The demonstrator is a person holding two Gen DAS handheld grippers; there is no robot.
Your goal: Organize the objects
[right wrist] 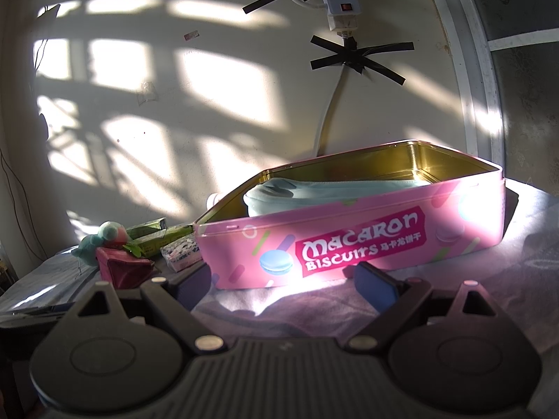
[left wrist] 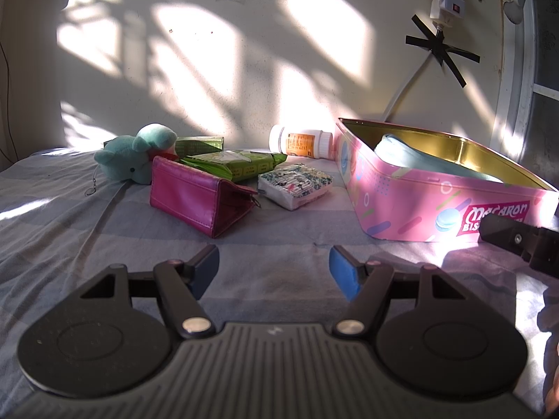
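1. Left tool (left wrist: 274,269): released, blue pads apart over bare grey striped bedsheet (left wrist: 52,216), nothing between them.
2. Right tool (right wrist: 283,284): released wide, nothing gripped, held low just in front of the pink tin (right wrist: 349,241); one dark finger of it visible at the right edge of the left view.
3. Pink tin: lid off, gold inside, resting on the bedsheet near the wall, marked "Macaron Biscuits" on its long side.
4. Inside the tin: a pale blue soft item (right wrist: 314,188), lying along the bottom, exact kind not clear.
5. Left of the tin, well apart from the left tool: a magenta pouch (left wrist: 199,195), standing tent-like on the sheet.
6. Just right of the pouch: a small patterned tissue pack (left wrist: 295,185).
7. Behind the pouch: green packets (left wrist: 237,162), one leaning on the pouch's top edge.
8. Far left of the cluster: a teal plush toy (left wrist: 136,157), touching the pouch's back corner.
9. By the tin's far left corner: a white pill bottle (left wrist: 300,143) with an orange label, lying on its side.
10. On the wall above: a power strip (right wrist: 340,10) and black tape (right wrist: 360,57) crossed over a cable.
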